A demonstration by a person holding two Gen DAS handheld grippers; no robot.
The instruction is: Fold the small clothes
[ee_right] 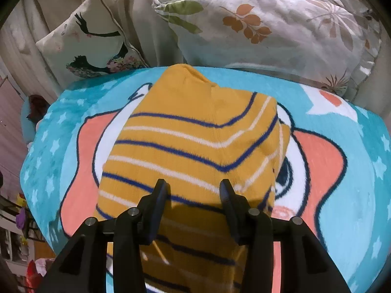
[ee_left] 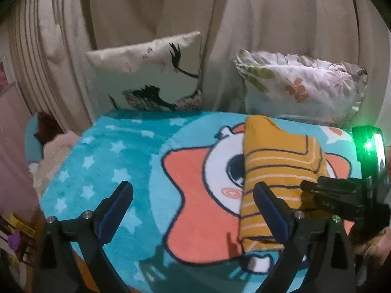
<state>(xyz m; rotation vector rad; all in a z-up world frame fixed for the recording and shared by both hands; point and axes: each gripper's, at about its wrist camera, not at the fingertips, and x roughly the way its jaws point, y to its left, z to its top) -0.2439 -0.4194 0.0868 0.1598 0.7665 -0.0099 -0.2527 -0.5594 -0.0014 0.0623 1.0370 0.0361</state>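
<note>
On a turquoise blanket (ee_left: 102,161) printed with white stars and a cartoon face on a coral star lies a mustard-yellow garment (ee_left: 273,171) with navy and white stripes. It is folded into a long narrow bundle running away from the cameras, toward two pillows: one cream with a black dancer silhouette (ee_left: 156,75), one white with orange and green leaves (ee_left: 303,83). Both lean against beige curtains (ee_left: 146,12).

From the left wrist camera, the left claw (ee_left: 193,210) has its fingers spread wide apart with nothing between them; the right-hand finger overlaps the garment's left edge. The right claw (ee_left: 325,190) comes in from the right, its tip over the garment, with a green light glowing on it.

From the right wrist camera, the right claw (ee_right: 193,195) is directly over the striped garment (ee_right: 195,134), fingers parted and gripping nothing.
</note>
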